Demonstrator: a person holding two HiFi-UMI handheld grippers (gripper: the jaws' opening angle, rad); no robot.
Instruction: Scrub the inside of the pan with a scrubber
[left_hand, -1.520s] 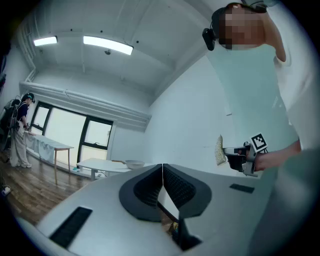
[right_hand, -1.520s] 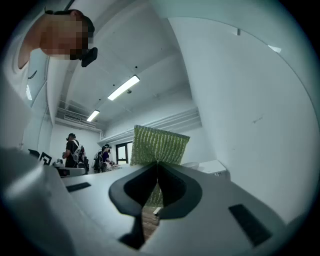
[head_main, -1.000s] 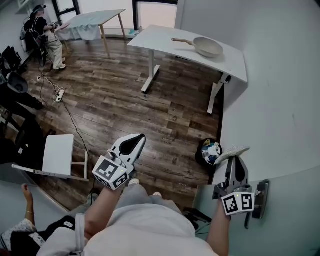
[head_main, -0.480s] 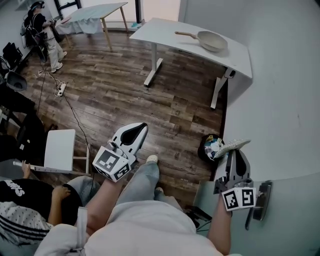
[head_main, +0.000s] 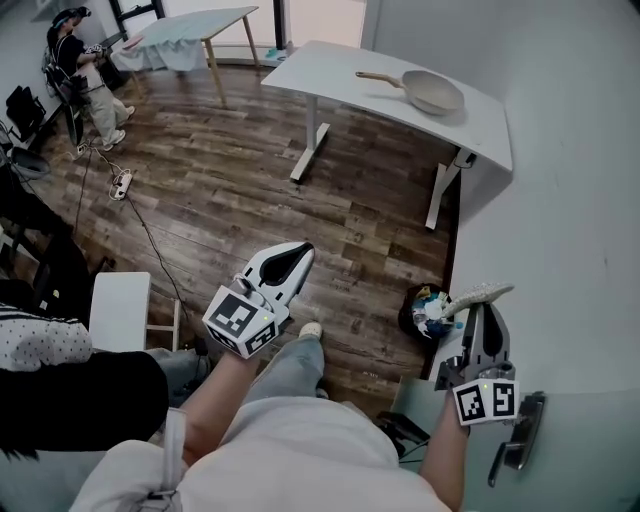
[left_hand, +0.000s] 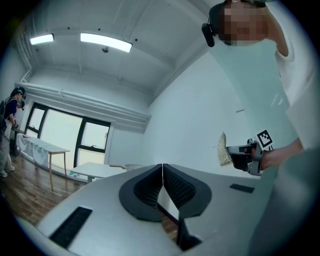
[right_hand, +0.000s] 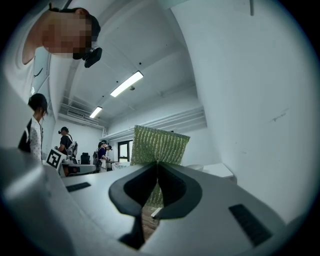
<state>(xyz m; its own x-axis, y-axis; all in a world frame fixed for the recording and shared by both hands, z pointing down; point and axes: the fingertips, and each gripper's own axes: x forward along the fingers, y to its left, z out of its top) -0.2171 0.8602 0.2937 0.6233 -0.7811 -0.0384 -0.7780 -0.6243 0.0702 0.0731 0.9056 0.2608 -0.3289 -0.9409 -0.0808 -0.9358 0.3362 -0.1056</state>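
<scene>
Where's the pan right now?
In the head view, the pan sits at upper right on the white table, close to the wall.

Bare floor (head_main: 230, 190) before table (head_main: 330, 70); wall (head_main: 560, 200) rightward

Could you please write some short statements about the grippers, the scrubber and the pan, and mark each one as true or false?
1. The right gripper is shut on the scrubber. True.
2. The left gripper is open. False: its jaws are together, with nothing between them.
3. The pan lies on the white table. True.
4. The scrubber is already touching the pan. False: the pan is far off, across the wooden floor.
</scene>
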